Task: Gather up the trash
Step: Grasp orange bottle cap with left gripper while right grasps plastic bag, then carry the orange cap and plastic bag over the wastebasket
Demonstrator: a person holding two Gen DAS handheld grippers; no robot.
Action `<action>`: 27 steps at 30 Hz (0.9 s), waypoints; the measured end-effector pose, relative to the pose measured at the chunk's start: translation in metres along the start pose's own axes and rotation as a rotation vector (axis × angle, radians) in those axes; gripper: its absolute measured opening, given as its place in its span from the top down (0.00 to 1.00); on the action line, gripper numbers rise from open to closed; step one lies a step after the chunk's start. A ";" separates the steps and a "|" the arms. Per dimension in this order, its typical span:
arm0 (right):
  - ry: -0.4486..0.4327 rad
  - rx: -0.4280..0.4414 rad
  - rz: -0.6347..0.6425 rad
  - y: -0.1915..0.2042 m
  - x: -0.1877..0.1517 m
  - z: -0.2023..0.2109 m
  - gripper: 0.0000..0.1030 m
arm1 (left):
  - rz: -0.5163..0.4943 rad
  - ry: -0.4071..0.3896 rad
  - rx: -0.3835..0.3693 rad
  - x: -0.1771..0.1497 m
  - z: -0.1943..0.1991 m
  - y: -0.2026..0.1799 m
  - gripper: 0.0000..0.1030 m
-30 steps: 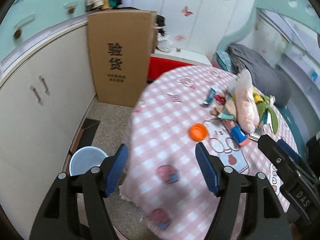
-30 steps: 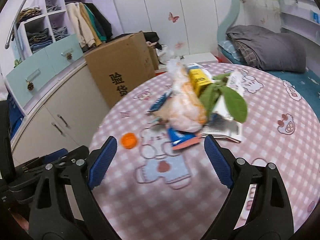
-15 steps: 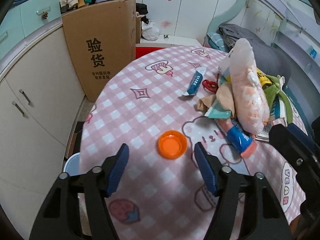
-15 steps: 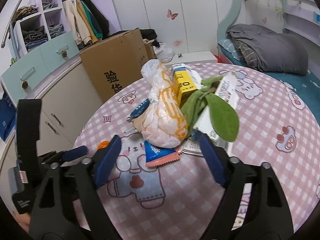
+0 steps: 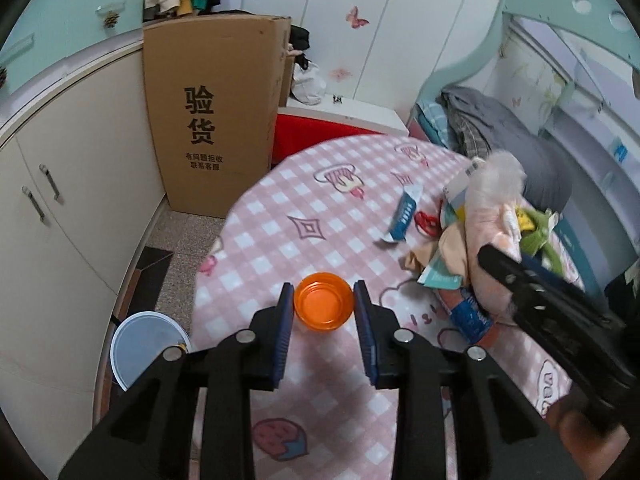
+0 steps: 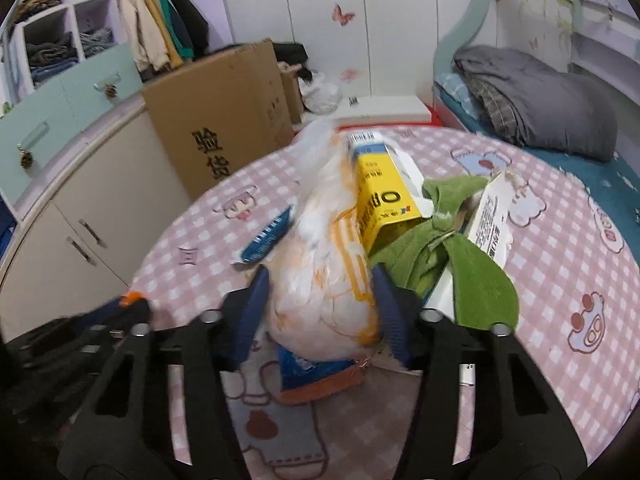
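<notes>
An orange cap [image 5: 323, 303] lies on the pink checked table [image 5: 280, 248]. My left gripper [image 5: 323, 300] has closed on both sides of it, pads touching its rim. A white-and-orange plastic bag [image 6: 328, 264] tops a trash pile with a yellow carton [image 6: 380, 196], green cloth [image 6: 472, 276], a blue wrapper [image 6: 266, 236] and a blue-orange packet [image 6: 316, 372]. My right gripper [image 6: 320, 300] has its pads against both sides of the bag. The pile also shows in the left wrist view [image 5: 492, 236].
A white bucket [image 5: 146, 348] stands on the floor left of the table. A cardboard box [image 5: 212, 120] and cream cabinets [image 5: 60, 200] line the left. A bed with a grey blanket [image 6: 536, 96] lies at the right.
Both grippers moved forward and narrowed. The left one came around the orange cap, the right one around the plastic bag.
</notes>
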State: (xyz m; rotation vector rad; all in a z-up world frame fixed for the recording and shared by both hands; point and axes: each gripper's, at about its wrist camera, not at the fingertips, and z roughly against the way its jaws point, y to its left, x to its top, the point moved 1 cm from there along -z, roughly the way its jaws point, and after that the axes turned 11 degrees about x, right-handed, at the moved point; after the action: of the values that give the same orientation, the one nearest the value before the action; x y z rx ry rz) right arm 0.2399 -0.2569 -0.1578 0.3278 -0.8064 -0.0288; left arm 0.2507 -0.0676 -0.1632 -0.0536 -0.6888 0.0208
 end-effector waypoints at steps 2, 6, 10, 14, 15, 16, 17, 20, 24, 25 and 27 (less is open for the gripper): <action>-0.012 -0.002 -0.008 0.000 0.000 0.004 0.67 | 0.014 -0.006 -0.003 0.001 0.005 0.005 0.72; -0.077 0.005 -0.008 0.007 0.000 0.031 0.68 | 0.037 -0.024 -0.017 0.000 0.019 0.013 0.72; -0.109 0.035 0.021 0.026 0.003 0.053 0.68 | 0.066 -0.054 -0.032 -0.002 0.039 0.023 0.72; -0.109 0.100 0.050 0.057 0.000 0.062 0.68 | 0.098 -0.091 -0.036 -0.004 0.062 0.044 0.72; -0.107 0.122 0.058 0.067 -0.001 0.062 0.68 | 0.108 -0.097 -0.034 -0.005 0.066 0.050 0.72; -0.102 0.138 0.074 0.078 -0.003 0.062 0.68 | 0.119 -0.103 -0.031 -0.006 0.071 0.059 0.72; -0.097 0.149 0.086 0.086 -0.004 0.061 0.68 | 0.129 -0.105 -0.025 -0.008 0.074 0.067 0.72; -0.056 0.224 0.129 0.124 -0.012 0.048 0.68 | 0.161 -0.107 0.004 -0.013 0.078 0.093 0.72; 0.009 0.284 0.185 0.169 -0.025 0.022 0.68 | 0.228 -0.093 0.058 -0.025 0.077 0.138 0.72; 0.029 0.300 0.204 0.182 -0.030 0.013 0.68 | 0.247 -0.085 0.075 -0.028 0.075 0.150 0.72; 0.067 0.325 0.230 0.203 -0.040 -0.003 0.68 | 0.280 -0.071 0.100 -0.033 0.071 0.171 0.72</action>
State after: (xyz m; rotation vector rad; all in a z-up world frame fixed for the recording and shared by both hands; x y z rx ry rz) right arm 0.1944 -0.0573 -0.1272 0.5375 -0.7784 0.3303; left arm 0.1792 0.1051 -0.1390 -0.0528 -0.7458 0.3270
